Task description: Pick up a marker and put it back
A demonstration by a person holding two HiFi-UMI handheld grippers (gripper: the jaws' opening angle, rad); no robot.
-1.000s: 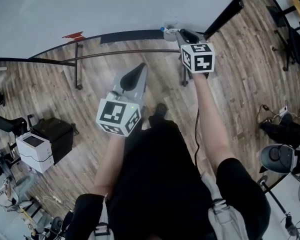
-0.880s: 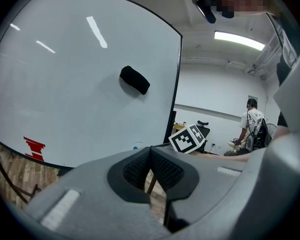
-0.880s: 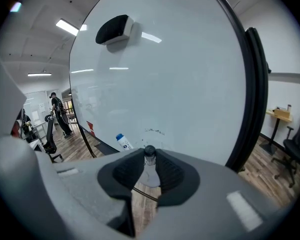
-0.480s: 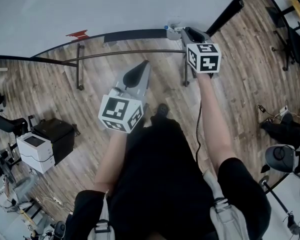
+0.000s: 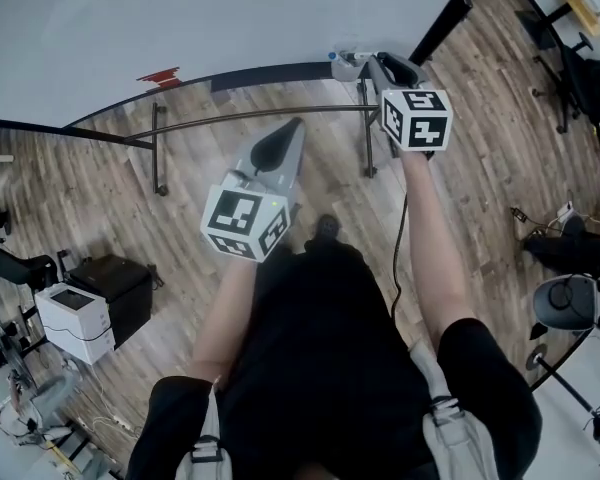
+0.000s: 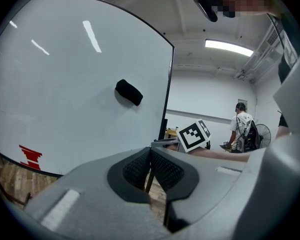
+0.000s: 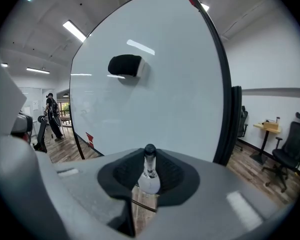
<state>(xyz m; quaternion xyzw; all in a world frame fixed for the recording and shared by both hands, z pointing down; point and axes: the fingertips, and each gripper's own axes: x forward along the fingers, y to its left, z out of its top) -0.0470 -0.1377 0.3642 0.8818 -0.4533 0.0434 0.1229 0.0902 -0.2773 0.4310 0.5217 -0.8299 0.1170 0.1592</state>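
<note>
Head view: left tongs (image 5: 294, 125) and right tongs (image 5: 360, 61) both point toward a big white board (image 5: 180, 18). The right tongs grasp a white marker with a dark cap (image 5: 338, 59), just over the board's dark bottom ledge (image 5: 265, 72). What lies on the ledge cannot be made out.

Left gripper view: jaws clenched together, nothing between them. A black felt eraser (image 6: 128, 92) clings to the board above the tips; a red mark (image 6: 30, 157) sits low to their left.

Right gripper view: jaws clamped on the marker's barrel, cap pointing away. The eraser is high and left of the tips, and a black office chair (image 7: 290, 154) stands far right.
</note>
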